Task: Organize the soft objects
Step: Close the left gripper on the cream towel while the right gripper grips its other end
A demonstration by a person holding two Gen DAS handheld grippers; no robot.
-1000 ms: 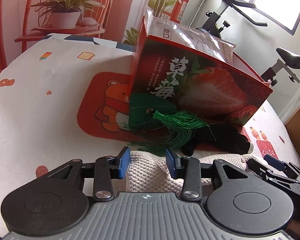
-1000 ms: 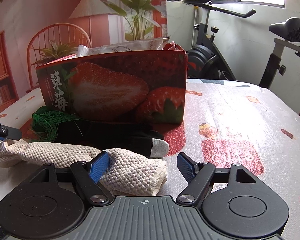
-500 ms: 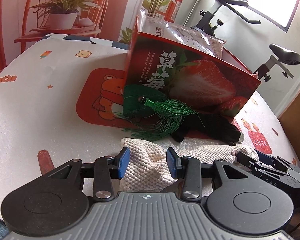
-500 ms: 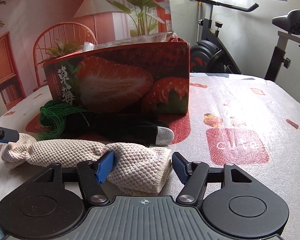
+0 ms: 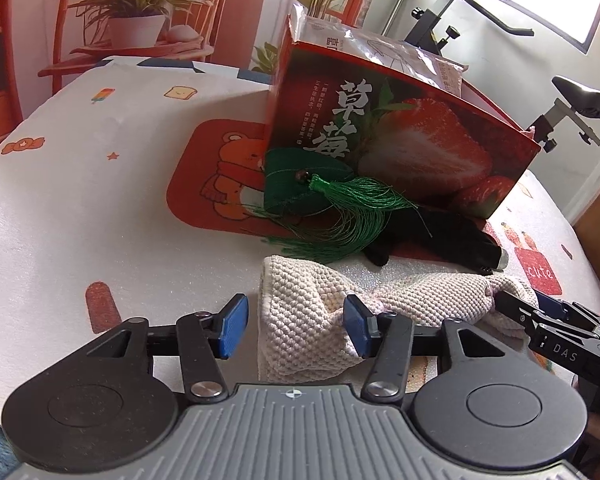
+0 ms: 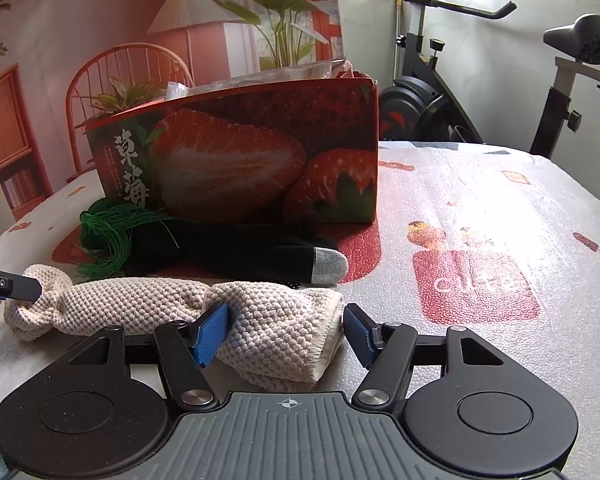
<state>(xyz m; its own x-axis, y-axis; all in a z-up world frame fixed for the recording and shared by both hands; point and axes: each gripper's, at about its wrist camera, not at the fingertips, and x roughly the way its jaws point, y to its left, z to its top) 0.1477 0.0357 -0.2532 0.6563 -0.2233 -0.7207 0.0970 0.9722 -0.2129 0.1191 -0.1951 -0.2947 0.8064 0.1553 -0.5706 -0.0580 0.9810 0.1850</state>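
A cream knitted cloth (image 5: 312, 312) lies bunched lengthwise on the table (image 5: 100, 220) in front of me. My left gripper (image 5: 296, 328) straddles its left end with jaws opening. The right pad touches the knit and the left pad stands clear. My right gripper (image 6: 280, 334) is shut on the cloth's (image 6: 140, 304) other end, its left pad sunk into the fold. Behind the cloth lie a black glove (image 6: 240, 248) with a grey fingertip and a green tasselled pouch (image 5: 300, 188). Both rest against a red strawberry box (image 5: 400, 152).
The strawberry box (image 6: 240, 160) holds plastic packets that stick out of its top. The table wears a white cartoon-print cover, bare to the left and to the right of the box. An exercise bike (image 6: 440, 100) stands past the far edge.
The left jaws have spread, and the left pad has come off the cloth. The right jaws have narrowed onto the cloth's end. The cloth has twisted slightly between the two grippers.
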